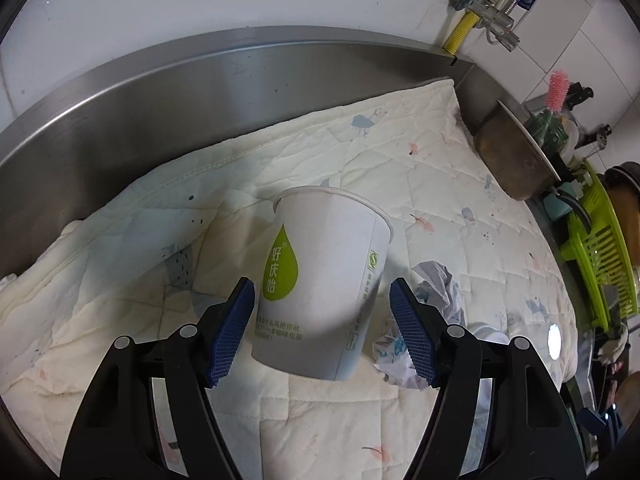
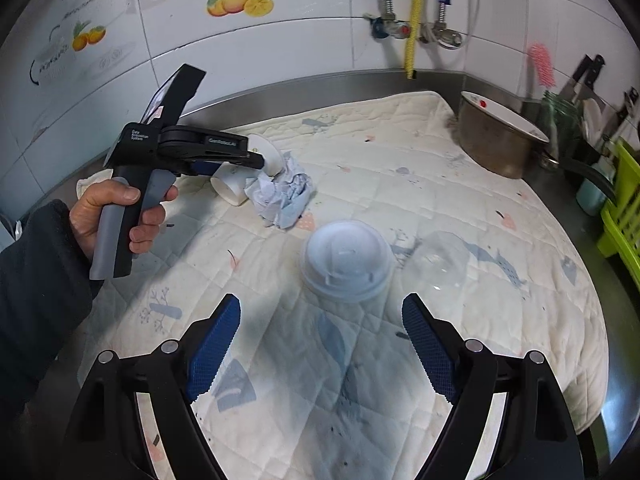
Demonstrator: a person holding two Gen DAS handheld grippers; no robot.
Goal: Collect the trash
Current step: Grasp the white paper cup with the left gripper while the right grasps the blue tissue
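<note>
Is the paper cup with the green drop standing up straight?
No, the paper cup lies tipped on its side on the quilted cloth, its open rim pointing toward the steel wall.

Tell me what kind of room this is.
Most likely a home kitchen. A steel counter runs along a tiled wall with water valves and a yellow hose, and a metal pot stands beside a green dish rack. A quilted cloth covers the counter.
</note>
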